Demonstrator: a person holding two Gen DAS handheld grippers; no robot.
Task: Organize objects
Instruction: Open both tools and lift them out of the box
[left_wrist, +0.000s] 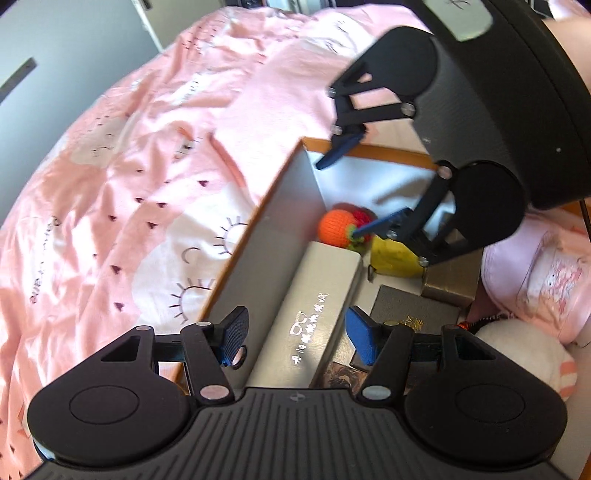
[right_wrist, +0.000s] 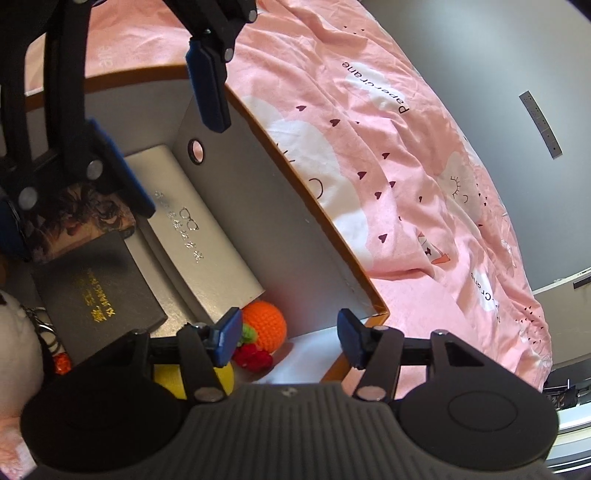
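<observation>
- Open cardboard box (right_wrist: 317, 192) with smooth grey walls lies on a wrinkled pink bed sheet (right_wrist: 406, 155)
- Long grey case (right_wrist: 199, 229) lies flat along its wall; knitted orange ball (right_wrist: 267, 326) at 6 o'clock of it
- Left hand-held gripper (left_wrist: 295, 334) and right hand-held gripper (right_wrist: 290, 338) tilt down over the box, jaws apart, empty

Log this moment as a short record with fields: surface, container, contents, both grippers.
surface: pink patterned bedsheet
container: open cardboard box with grey inner walls and orange rim
contents: long silver glasses case along the wall; dark grey booklet with gold lettering beside it; orange crocheted ball at one end; yellow soft item, partly hidden
left hand-held gripper: open, above the glasses case, holding nothing
right hand-held gripper: open, above the crocheted ball, holding nothing
</observation>
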